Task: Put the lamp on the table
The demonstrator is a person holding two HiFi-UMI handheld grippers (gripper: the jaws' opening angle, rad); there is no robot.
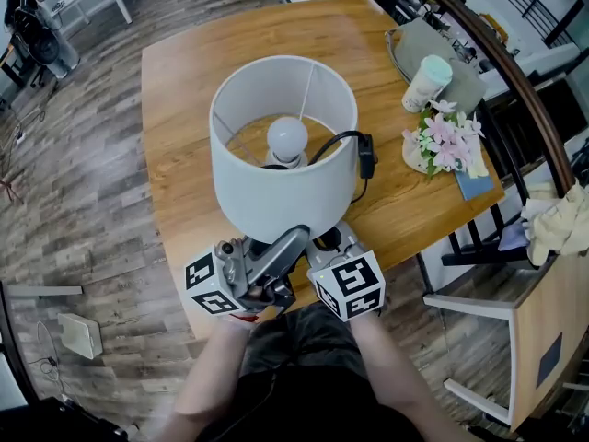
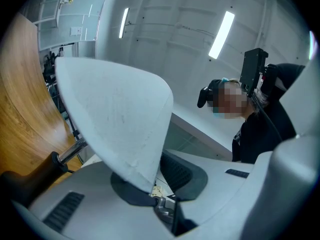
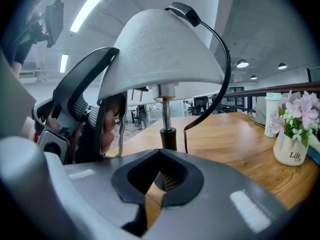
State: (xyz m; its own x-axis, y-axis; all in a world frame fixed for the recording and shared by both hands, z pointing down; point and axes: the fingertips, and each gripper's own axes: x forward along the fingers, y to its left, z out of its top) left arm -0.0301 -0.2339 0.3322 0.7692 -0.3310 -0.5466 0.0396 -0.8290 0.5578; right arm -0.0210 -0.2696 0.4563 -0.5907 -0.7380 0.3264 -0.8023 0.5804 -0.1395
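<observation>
Matt white cloth lampshade [image 1: 276, 196], shiny metal lamp stem [image 3: 164, 115]; smooth varnished wood table [image 1: 184, 109]

Both grippers are pale grey moulded shells whose broad jaws are lined with black ribbed pads [image 2: 181, 172]. The left gripper [image 2: 159, 196] has dark ribbed patches [image 2: 62, 211] on its shell, and the right gripper [image 3: 159, 176] has white patches [image 3: 250, 209]. Each gripper carries a white cube [image 1: 210, 285] printed with black square markers, and bare silver metalwork shows beside the left one. The person wears a black top [image 2: 265, 129], dark grey shorts [image 1: 304, 339] and a black head-mounted camera [image 2: 253, 73].
</observation>
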